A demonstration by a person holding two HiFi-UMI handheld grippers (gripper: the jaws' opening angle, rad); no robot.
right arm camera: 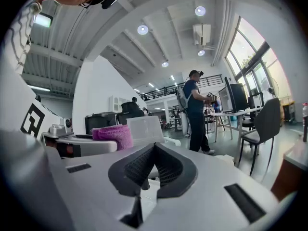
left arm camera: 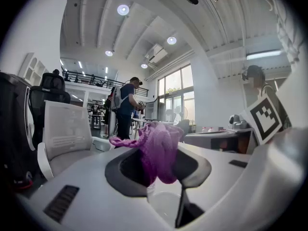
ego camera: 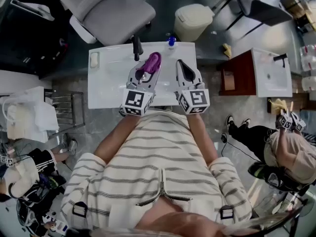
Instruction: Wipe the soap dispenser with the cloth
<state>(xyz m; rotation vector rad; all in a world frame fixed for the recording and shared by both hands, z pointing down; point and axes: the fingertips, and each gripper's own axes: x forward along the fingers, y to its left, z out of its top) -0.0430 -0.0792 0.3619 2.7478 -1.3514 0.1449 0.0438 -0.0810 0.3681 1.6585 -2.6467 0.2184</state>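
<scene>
Possibly the cloth [ego camera: 152,62], pinched by one fold in the left hand-held gripper [left arm camera: 159,170], slips during rubbing; the right hand-held gripper [right arm camera: 154,150] is closed, empty.

No text, brand or nr. can be read anywhere; the marker cubes [ego camera: 193,101] show only black-white square patterns.

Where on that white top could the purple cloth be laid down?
Bare: the left part of the white top, between the small white dish and the near edge, and the far right corner beyond the right gripper. Crowded: the back edge, with the black tap and blue-capped bottle. The middle lies under the left gripper, holding the cloth.
</scene>
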